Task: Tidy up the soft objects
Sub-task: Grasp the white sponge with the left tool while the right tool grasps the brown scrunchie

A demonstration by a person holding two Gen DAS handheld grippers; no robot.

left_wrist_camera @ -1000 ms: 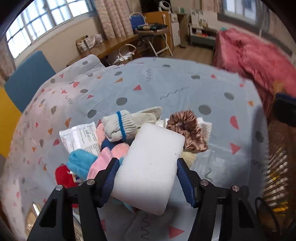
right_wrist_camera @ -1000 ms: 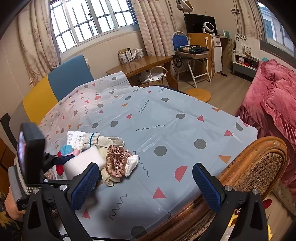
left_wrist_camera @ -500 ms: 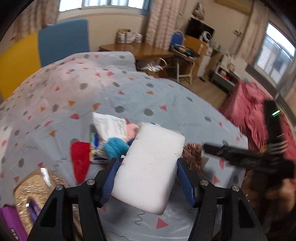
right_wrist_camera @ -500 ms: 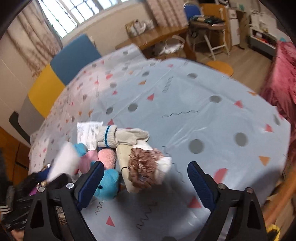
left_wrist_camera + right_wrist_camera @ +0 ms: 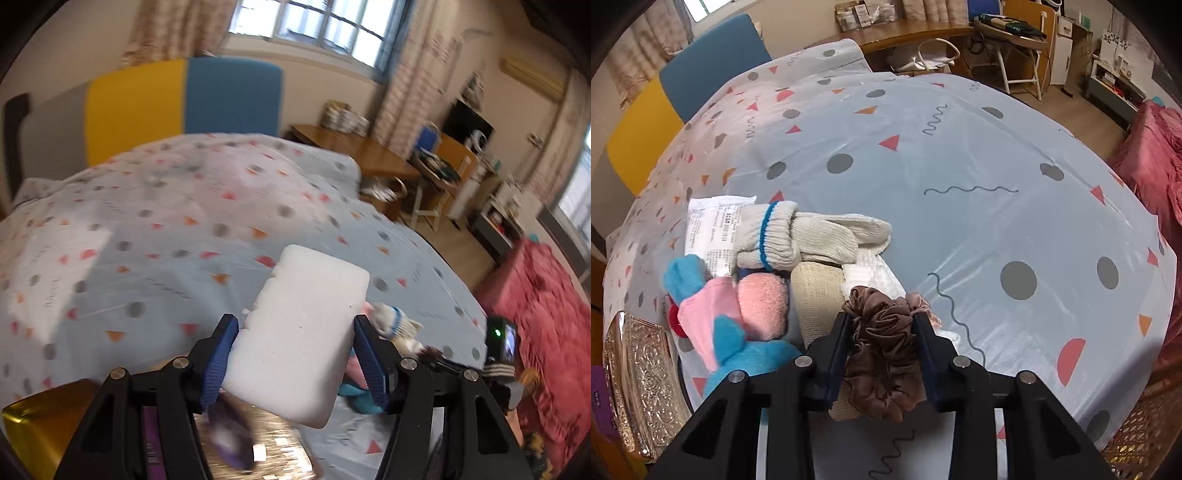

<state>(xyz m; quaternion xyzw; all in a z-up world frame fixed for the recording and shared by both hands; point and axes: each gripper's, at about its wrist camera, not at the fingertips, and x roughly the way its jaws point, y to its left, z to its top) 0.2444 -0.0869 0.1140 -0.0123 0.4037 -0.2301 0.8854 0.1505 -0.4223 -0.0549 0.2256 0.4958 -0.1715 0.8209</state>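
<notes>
- Between the blue pads of the left gripper [image 5: 293,363], in the left wrist view, sits a white rectangular foam sponge [image 5: 301,332], clamped by its lower sides and held above the patterned grey tablecloth [image 5: 147,258].
- Below it a shiny gold embossed tray [image 5: 44,417] shows at the bottom edge, with a blurred purple thing on it that I cannot name.
- Risk, as I judge it: the sponge is pinched low, so it could tip out before it reaches the tray.
- On the right wrist view, the right gripper [image 5: 882,343] has just been closing and its pads now squeeze a brown satin scrunchie [image 5: 884,354] lying on the heap.
- Close around it crowd a beige folded cloth [image 5: 818,299], a white ribbed cloth [image 5: 871,275], a pink fuzzy roll [image 5: 762,302], a blue-and-pink felt toy [image 5: 720,332] and a cream knitted glove with a blue band [image 5: 812,236].
- Lifting may drag a neighbouring cloth along, since the folds touch the scrunchie.
</notes>
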